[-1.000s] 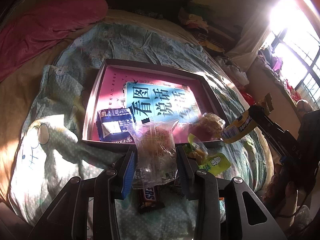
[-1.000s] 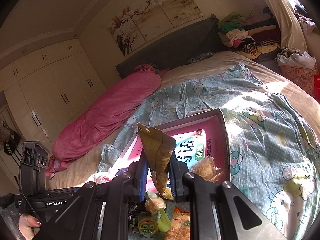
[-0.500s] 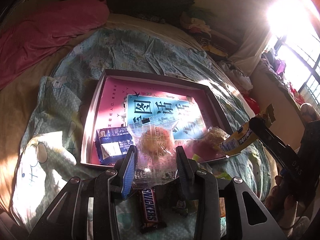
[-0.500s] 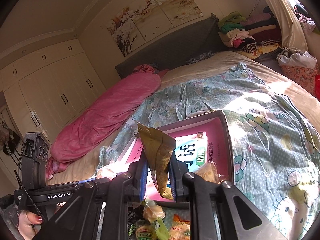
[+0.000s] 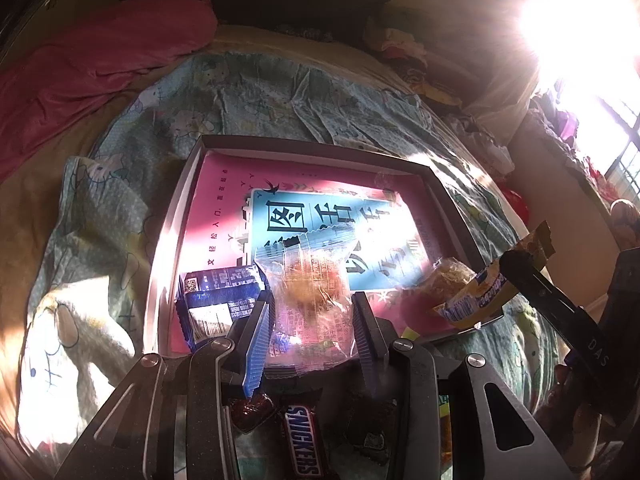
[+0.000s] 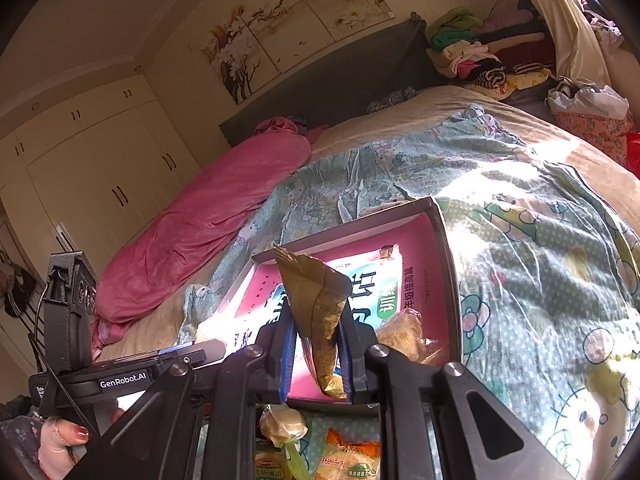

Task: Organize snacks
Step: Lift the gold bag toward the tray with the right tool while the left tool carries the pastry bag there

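My left gripper (image 5: pixel 312 332) is shut on a clear-wrapped pastry (image 5: pixel 310 292) and holds it over the near edge of the shallow box (image 5: pixel 188 184) with a pink and blue lining. A blue snack packet (image 5: pixel 216 300) and a wrapped bun (image 5: pixel 448 276) lie inside the box. My right gripper (image 6: pixel 316 356) is shut on a gold and yellow snack packet (image 6: pixel 316 300), held above the box's near edge (image 6: pixel 448 264). The same packet (image 5: pixel 484 296) shows at the right of the left wrist view.
A Snickers bar (image 5: pixel 304 440) and dark wrapped sweets (image 5: pixel 252 412) lie on the bedspread below my left gripper. Green and orange packets (image 6: pixel 348 460) lie below my right gripper. A pink blanket (image 6: pixel 200 224) lies along the far side of the bed.
Both grippers have moved forward over the box with their packets still held. The box looks larger and nearer in both views.
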### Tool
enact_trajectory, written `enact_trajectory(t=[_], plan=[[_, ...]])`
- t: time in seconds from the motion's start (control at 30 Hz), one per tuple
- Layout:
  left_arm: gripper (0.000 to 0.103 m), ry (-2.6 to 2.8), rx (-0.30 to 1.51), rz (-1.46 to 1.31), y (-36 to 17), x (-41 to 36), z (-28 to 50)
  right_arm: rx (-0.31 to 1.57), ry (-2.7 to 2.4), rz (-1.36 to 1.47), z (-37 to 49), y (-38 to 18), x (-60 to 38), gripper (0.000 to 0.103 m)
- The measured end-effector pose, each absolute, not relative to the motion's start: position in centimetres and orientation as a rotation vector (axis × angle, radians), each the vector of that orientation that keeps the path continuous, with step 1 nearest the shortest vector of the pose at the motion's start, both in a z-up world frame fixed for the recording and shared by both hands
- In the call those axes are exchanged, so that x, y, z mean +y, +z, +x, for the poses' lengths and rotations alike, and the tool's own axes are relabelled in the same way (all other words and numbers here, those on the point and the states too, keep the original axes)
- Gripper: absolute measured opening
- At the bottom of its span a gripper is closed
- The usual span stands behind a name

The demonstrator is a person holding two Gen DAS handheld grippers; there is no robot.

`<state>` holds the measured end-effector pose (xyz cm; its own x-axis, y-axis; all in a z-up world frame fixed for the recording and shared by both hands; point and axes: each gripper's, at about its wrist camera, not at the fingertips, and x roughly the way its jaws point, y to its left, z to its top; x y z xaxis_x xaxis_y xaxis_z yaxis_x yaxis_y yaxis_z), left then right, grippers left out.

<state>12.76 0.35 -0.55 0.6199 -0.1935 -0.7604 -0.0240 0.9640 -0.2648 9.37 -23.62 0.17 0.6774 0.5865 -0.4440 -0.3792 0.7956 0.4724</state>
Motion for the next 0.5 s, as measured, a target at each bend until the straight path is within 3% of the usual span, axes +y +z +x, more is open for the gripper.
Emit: enact_trajectory(t=[0.5], plan=[[0.040,-0.095,0.907,-0.206,-1.4,-1.3,14.8,0.692,0.604,0.357,10.0,-1.7,-22.1,0.019]])
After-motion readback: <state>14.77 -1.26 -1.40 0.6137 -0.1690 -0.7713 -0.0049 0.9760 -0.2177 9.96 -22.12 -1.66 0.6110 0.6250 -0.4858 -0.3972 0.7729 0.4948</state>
